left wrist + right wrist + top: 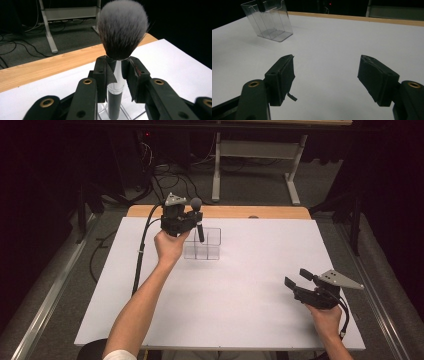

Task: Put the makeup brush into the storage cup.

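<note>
The left gripper (117, 75) has its pads clenched on the silver ferrule of a makeup brush (121, 27), bristles up and dark handle hanging straight down between the jaws (the bristle head is grey-white at the tips, dark at the root). In the high view the left gripper (196, 222) sits over the near-left part of a clear acrylic organizer (209, 251), and the brush (198, 220) stands nearly upright, its long axis close to vertical with a slight lean, the lower end of the handle already within the organizer's outline. Which compartment lies beneath the tip cannot be told; the thin clear dividers are what the handle could catch on, so I judge the coming move turns on keeping the brush plumb over one cell as it goes down. The right gripper (325, 77) is released, jaws wide apart with nothing between them, resting above the white table (240, 320) near its right front corner (299, 282), well apart from the organizer (268, 21). The left hand is plainly the nearer one. Beyond the table's wooden far edge (37, 72) lie cables and a desk frame on the floor.
</note>
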The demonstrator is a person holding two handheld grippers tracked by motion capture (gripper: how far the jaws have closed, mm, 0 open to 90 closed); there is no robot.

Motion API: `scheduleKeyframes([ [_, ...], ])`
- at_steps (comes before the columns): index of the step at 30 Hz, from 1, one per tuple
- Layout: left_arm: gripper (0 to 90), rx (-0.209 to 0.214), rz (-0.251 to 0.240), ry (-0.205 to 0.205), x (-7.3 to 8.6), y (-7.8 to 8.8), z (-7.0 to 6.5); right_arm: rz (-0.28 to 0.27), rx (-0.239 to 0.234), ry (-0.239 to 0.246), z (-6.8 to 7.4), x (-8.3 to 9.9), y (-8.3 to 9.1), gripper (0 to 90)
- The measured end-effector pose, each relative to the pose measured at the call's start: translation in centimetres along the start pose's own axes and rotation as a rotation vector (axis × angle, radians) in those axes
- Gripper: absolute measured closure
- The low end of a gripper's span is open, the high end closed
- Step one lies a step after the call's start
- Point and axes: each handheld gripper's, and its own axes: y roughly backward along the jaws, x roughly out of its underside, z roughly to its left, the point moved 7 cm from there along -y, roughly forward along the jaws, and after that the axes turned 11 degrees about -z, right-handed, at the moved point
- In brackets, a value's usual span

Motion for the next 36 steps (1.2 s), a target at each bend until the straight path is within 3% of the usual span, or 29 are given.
scheduleKeyframes([
  [22, 70.5, -0.01, 0.076, -0.022, 2.0, -1.7, 0.0, 0.005, 0.01, 0.003, -0.2, 0.1, 0.0, 31.5],
  [32, 70.5, -0.015, 0.118, -0.018, 2.8, -2.3, 0.1, 0.012, 0.009, 0.008, -0.1, 0.1, -0.1, 31.5],
  [36, 69.5, 0.012, 0.16, 0.011, 3.3, -2.6, 0.1, 0.016, 0.006, 0.009, 0.0, 0.2, -0.1, 31.5],
])
